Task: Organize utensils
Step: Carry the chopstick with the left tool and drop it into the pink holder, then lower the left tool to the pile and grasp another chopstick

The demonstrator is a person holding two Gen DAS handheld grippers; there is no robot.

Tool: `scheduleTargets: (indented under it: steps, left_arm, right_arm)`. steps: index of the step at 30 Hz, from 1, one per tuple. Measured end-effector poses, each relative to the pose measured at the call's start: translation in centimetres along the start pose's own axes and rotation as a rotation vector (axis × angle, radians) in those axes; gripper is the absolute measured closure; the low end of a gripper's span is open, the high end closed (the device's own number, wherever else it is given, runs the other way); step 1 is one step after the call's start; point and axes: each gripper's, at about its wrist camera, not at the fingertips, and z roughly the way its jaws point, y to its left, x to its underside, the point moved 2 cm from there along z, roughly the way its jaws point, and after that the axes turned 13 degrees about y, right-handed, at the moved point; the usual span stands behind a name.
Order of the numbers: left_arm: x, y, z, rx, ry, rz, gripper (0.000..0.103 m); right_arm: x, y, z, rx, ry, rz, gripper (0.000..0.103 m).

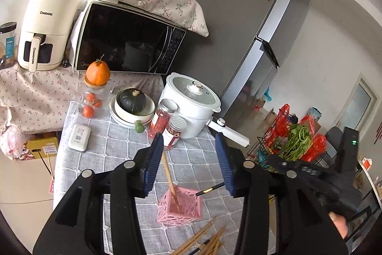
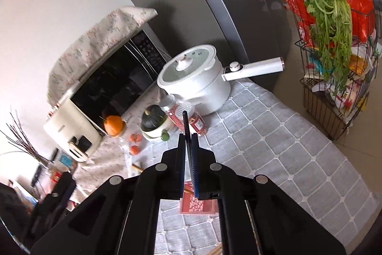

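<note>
A pink perforated utensil holder point(image 1: 179, 208) stands on the grey checked tablecloth point(image 1: 114, 135) with one wooden chopstick point(image 1: 170, 179) leaning in it. My left gripper point(image 1: 189, 160) is open above the holder, its blue pads wide apart. Several loose wooden chopsticks point(image 1: 203, 240) lie on the cloth in front of the holder. My right gripper point(image 2: 188, 154) is shut on a black chopstick point(image 2: 186, 126); its tip point(image 1: 210, 190) shows near the holder's right rim. The holder point(image 2: 198, 206) appears just below the right gripper's jaws.
At the table's far end stand a white pot point(image 1: 188, 99) with a long handle, two jars point(image 1: 167, 121), stacked bowls with a dark squash point(image 1: 132, 100), an orange on a glass jar point(image 1: 98, 73), and a white device point(image 1: 79, 136). A microwave point(image 1: 126, 40), air fryer point(image 1: 45, 28), fridge point(image 1: 238, 28), wire rack point(image 2: 334, 75).
</note>
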Motion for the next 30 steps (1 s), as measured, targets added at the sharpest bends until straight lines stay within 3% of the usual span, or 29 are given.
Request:
scheduleTargets:
  steps: [2, 5, 7, 11, 13, 16, 19, 24, 27, 30]
  left_arm:
    - [0.2, 0.0, 0.3, -0.006, 0.016, 0.005, 0.057]
    - [0.7, -0.3, 0.7, -0.016, 0.04, 0.023, 0.054]
    - [0.9, -0.5, 0.7, -0.021, 0.045, 0.038, 0.048]
    - [1.7, -1.0, 1.1, -0.036, 0.07, 0.058, 0.037]
    - [2.3, -1.3, 1.5, -0.046, 0.087, 0.067, 0.029]
    - [3.9, -1.9, 2.7, -0.065, 0.145, 0.088, 0.008]
    - [5.9, -3.0, 4.6, -0.092, 0.234, 0.153, 0.007]
    - [10.4, -5.2, 8.2, -0.137, 0.431, 0.319, 0.007]
    - [13.0, -5.8, 10.5, -0.142, 0.549, 0.373, 0.007]
    - [15.2, -6.7, 12.7, -0.138, 0.645, 0.401, 0.007]
  right_arm:
    - [0.1, 0.1, 1.2, 0.013, 0.026, -0.011, 0.096]
    - [0.4, -0.5, 2.5, 0.03, 0.063, 0.009, 0.086]
    - [0.7, -1.1, 2.2, 0.023, 0.062, 0.023, 0.057]
    - [1.7, -1.9, 0.8, 0.072, 0.02, 0.009, 0.046]
    - [2.4, -2.4, 0.3, 0.103, 0.009, -0.001, 0.029]
    - [4.1, -3.5, -0.3, 0.138, -0.001, -0.006, 0.018]
    - [6.3, -5.5, -0.7, 0.179, 0.009, -0.012, 0.009]
    - [10.0, -11.5, -0.4, 0.262, 0.102, 0.041, 0.009]
    - [12.2, -17.1, 0.4, 0.289, 0.211, 0.201, 0.009]
    - [13.6, -21.4, 1.2, 0.192, 0.326, 0.387, 0.009]
